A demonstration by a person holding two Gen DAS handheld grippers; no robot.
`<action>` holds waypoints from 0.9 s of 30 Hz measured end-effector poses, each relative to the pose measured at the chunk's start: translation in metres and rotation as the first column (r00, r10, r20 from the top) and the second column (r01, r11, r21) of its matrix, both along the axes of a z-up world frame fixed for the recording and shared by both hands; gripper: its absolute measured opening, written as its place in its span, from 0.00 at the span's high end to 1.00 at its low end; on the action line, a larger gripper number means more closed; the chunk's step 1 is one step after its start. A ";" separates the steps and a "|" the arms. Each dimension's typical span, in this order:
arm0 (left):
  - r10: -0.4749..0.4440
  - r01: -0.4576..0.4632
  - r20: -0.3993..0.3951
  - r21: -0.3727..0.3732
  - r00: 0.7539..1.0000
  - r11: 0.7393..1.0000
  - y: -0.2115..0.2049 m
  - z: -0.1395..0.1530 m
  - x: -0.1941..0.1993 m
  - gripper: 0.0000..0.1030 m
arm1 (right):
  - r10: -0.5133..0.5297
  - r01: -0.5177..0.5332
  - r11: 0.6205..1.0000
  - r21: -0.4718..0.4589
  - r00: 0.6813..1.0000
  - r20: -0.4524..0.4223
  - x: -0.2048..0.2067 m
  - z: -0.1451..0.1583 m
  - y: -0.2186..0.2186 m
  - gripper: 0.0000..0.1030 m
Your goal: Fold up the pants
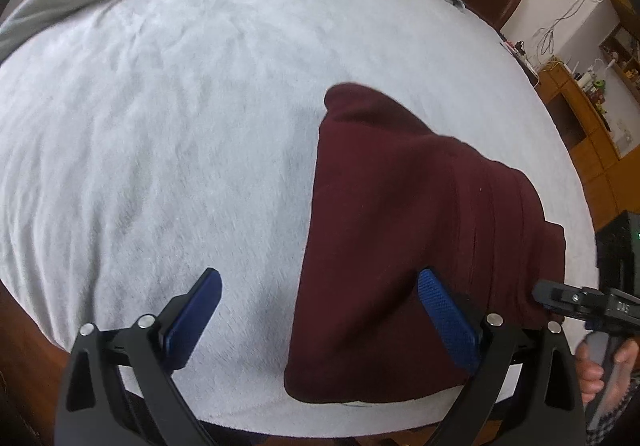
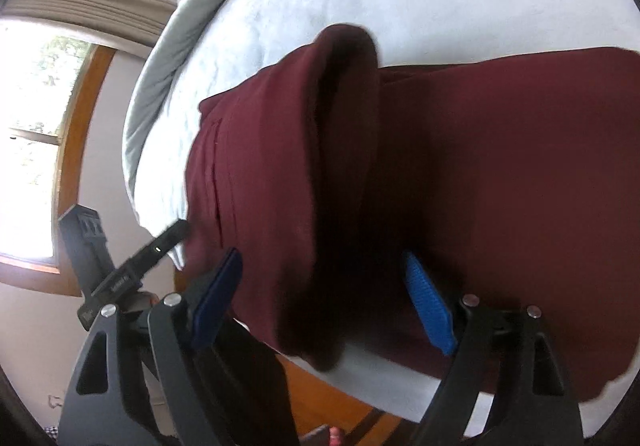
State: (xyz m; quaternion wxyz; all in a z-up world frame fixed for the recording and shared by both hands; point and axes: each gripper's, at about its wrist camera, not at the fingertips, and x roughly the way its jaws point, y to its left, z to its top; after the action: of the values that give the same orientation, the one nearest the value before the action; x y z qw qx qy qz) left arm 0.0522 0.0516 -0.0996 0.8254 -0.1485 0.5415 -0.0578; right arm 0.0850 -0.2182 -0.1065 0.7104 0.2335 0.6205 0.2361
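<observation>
We see the dark maroon fleece pants lying near the front edge of the bed with its pale grey plush cover, already doubled into a thick, layered bundle. One flap stands up loosely in the right wrist view, so we judge the fold mostly done but not flattened. Our left tool is spread wide, holding nothing, straddling the bundle's left edge. Our right tool also gapes wide around the raised flap, gripping nothing.
</observation>
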 end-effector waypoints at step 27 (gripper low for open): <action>-0.092 0.094 0.053 -0.041 0.994 0.995 -0.055 0.038 0.015 0.04 | -0.001 -0.012 0.998 0.062 0.977 0.215 -0.019 0.119 -0.075 0.77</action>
State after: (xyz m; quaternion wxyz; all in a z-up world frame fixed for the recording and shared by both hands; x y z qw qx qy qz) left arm 0.0670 -0.0029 -0.0612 0.8321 -0.1393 0.5251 -0.1116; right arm 0.0664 -0.2934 0.0121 0.7650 0.2272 0.5330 0.2814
